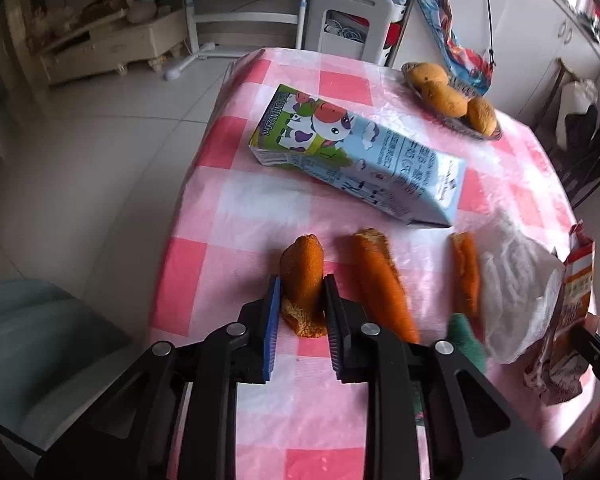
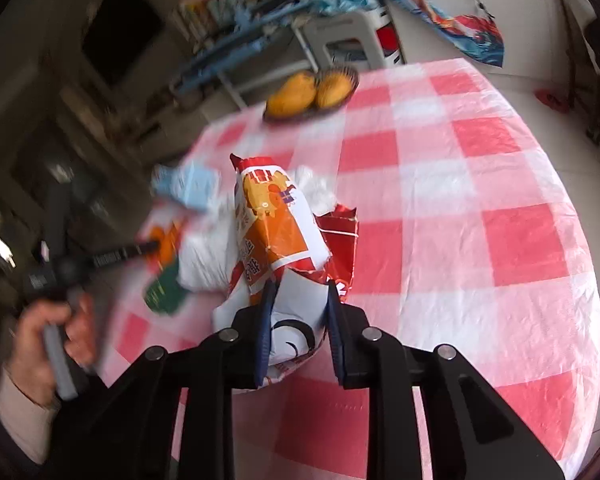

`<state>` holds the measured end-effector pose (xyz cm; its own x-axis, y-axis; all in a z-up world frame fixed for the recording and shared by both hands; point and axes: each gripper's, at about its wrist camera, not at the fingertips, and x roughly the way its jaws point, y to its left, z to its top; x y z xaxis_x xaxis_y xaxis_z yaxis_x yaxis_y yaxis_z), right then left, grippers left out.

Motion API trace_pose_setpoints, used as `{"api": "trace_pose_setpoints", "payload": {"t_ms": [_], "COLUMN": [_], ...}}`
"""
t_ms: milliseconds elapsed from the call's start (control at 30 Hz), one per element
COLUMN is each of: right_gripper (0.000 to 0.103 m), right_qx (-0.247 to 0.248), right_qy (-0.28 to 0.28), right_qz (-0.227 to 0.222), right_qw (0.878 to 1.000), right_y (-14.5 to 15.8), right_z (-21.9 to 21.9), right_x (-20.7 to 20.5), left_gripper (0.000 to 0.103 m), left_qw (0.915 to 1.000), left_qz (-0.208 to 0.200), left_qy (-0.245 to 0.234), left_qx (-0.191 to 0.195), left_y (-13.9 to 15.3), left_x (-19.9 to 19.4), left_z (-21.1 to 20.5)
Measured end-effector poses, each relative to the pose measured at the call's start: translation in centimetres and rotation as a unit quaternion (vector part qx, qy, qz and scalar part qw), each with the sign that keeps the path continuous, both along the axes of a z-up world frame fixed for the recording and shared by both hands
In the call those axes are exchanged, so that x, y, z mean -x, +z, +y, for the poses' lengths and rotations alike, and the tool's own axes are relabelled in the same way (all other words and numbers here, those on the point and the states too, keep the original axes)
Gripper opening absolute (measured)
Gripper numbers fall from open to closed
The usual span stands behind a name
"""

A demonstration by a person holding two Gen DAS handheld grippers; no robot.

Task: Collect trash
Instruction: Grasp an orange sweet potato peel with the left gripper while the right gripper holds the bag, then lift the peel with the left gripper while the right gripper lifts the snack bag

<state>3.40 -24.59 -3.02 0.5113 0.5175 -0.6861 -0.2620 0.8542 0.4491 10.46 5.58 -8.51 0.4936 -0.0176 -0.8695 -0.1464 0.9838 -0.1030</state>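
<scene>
- The left tool (image 1: 302, 312) stands narrow, its blue pads closed on a piece of peel (image 1: 303, 280) at the near left of the tabletop (image 1: 204, 208); the peel's long axis runs away from the tool, in line with the fingers, so a straight lift looks like all that is needed
- Just right of it lies a second peel (image 1: 384, 284), also pointing away from the camera, and further right a third peel (image 1: 466, 276) beside a white bag (image 1: 520, 300); both are nearer the left tool than the right
- A green scrap (image 1: 466, 340) lies near the third peel's close end
- Behind the peels a milk carton (image 1: 360, 152) lies on its side, its long axis slanting from far left to near right, untouched
- At the far edge a basket (image 1: 452, 100) holds fruit, which I judge is not trash
- The right tool (image 2: 298, 320) is narrow too, gripping the near end of a snack wrapper (image 2: 272, 220); the wrapper stretches away from it, over the white bag, and appears raised off the cloth
- In the right view a hand (image 2: 48, 332) grips the left tool's handle at lower left
- Judgement: both tools are loaded, so each load goes to a bin, which is not visible here
</scene>
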Motion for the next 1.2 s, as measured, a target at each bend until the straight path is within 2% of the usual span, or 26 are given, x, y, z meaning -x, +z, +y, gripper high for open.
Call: {"api": "trace_pose_setpoints", "payload": {"t_ms": [133, 200, 300, 500, 833, 1200], "right_gripper": [0.024, 0.024, 0.024, 0.025, 0.025, 0.026], "right_qx": [-0.051, -0.058, -0.065, -0.052, -0.045, -0.031], "right_qy": [-0.022, -0.030, -0.046, -0.032, -0.013, 0.006], "right_qz": [-0.027, -0.047, -0.072, -0.074, -0.080, -0.084], "right_qw": [0.998, 0.997, 0.994, 0.995, 0.996, 0.996], "right_y": [1.7, 2.7, 3.8, 3.8, 3.8, 3.7], "right_z": [-1.6, -2.0, -2.6, -1.1, -0.2, 0.9], "right_x": [0.0, 0.0, 0.2, 0.0, 0.1, 0.3], "left_gripper": [0.020, 0.020, 0.021, 0.021, 0.021, 0.021], "left_qw": [0.9988, 0.9971, 0.9954, 0.9960, 0.9957, 0.9921], "left_qz": [-0.048, -0.074, -0.092, -0.079, -0.079, -0.101], "left_qy": [-0.003, -0.010, -0.025, -0.041, -0.049, -0.061], "left_qx": [0.008, 0.010, 0.011, 0.009, 0.002, -0.043], "left_y": [2.1, 3.5, 4.3, 4.0, 3.9, 4.4], "left_x": [0.8, 1.4, 1.7, 1.5, 1.8, 2.4], "left_z": [-0.4, -0.8, -1.6, -2.4, -2.8, -4.2]}}
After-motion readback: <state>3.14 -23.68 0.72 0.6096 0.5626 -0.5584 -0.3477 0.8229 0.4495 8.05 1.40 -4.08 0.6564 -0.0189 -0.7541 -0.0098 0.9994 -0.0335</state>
